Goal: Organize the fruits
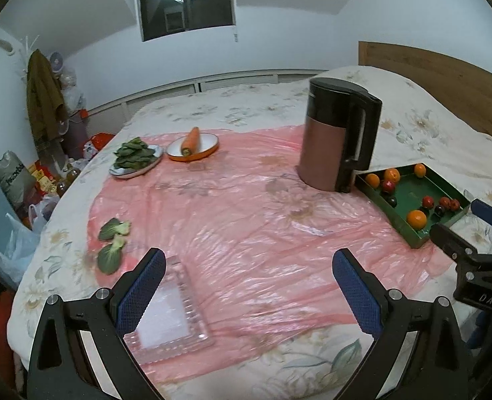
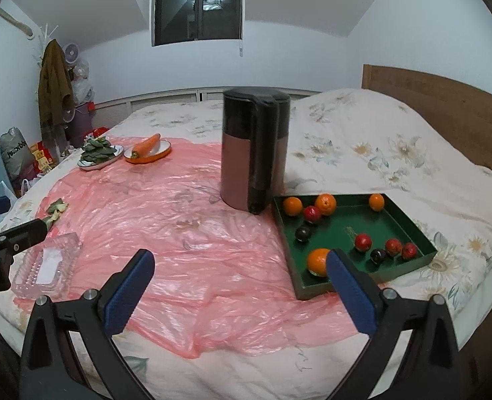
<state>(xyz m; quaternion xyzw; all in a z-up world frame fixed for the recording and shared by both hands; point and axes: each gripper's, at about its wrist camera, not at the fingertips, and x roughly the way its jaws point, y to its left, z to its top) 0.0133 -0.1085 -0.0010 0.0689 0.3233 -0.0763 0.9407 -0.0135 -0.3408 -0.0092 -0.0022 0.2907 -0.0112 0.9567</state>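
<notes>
Currently both grippers hang over the bed, jaws spread, gripping nothing. Left gripper [image 1: 249, 266] above the pink sheet [image 1: 246, 233], glass dish [image 1: 176, 313] at the near left edge. Right gripper [image 2: 239, 266] beside the green tray [image 2: 362, 230] at the sheet's right edge, behind it the kettle [image 2: 254, 153]. Tray holds oranges [image 2: 318, 261], red fruits [image 2: 362, 242] and dark ones [image 2: 302, 233].

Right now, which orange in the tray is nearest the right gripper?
Find the green tray beside the kettle. Three oranges sit along its far wall; the nearest orange lies alone by the front corner, just left of the open right gripper.
</notes>
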